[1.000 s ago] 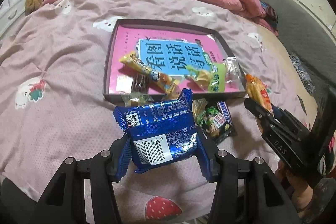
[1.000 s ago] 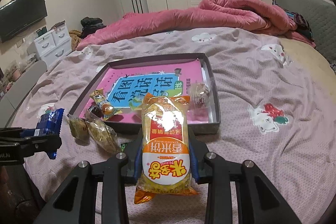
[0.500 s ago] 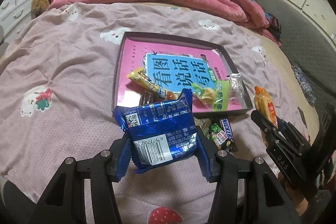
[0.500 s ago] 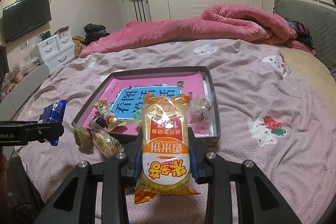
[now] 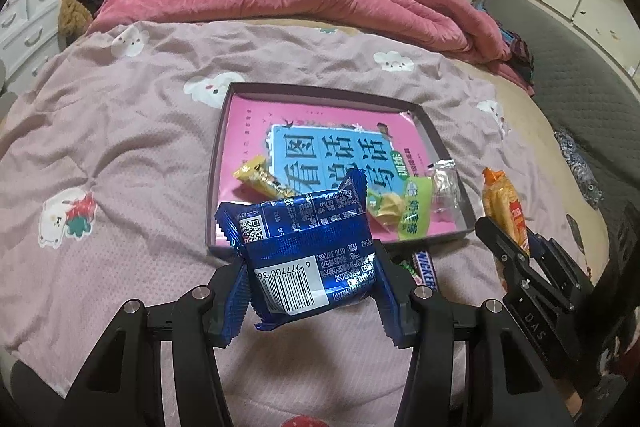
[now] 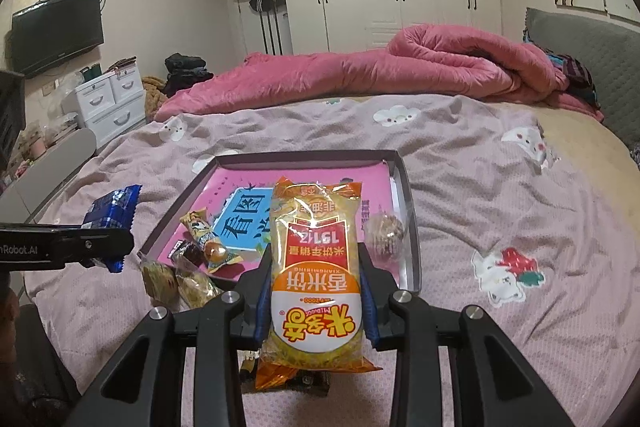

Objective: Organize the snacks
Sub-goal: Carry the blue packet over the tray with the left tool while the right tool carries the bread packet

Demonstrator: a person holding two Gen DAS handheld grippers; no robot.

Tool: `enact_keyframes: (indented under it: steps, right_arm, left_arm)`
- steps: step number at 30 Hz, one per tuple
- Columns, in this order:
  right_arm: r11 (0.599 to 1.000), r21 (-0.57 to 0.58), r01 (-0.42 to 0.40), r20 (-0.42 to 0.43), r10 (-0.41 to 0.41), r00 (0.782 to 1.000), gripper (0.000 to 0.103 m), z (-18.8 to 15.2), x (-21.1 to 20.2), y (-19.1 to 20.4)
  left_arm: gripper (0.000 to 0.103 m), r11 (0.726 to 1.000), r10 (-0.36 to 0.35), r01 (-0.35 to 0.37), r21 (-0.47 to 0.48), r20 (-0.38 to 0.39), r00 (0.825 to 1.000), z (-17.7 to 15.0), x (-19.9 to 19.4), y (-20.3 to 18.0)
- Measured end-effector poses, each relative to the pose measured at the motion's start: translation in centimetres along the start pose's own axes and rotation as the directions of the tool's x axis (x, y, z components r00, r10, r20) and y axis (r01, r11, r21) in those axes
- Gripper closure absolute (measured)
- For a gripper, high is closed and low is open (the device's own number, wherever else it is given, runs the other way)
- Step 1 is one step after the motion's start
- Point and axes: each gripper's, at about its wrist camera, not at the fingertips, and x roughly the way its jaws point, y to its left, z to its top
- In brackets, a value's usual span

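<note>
Left tool (image 5: 310, 301) clenched on blue foil snack packet (image 5: 308, 259) (barcode up); right tool (image 6: 314, 297) grips yellow-orange rice-cracker bag (image 6: 316, 275), shallow grey tray (image 5: 214, 183) at 12 o'clock.

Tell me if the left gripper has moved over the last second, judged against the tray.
Yes. The left gripper, shut on the blue snack packet, has risen and tilted up: the tray sits lower in the left wrist view and more of the wardrobe shows.
</note>
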Motion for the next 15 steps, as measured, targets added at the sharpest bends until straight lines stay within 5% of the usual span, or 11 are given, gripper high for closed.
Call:
enact_keyframes:
  steps: [15]
  right_arm:
    - [1.000, -0.017, -0.004, 0.045, 0.005, 0.999, 0.067, 1.7, 0.7, 0.6]
  left_arm:
    - [0.047, 1.000, -0.008, 0.008, 0.010, 0.007, 1.000, 2.1, 1.3, -1.6]
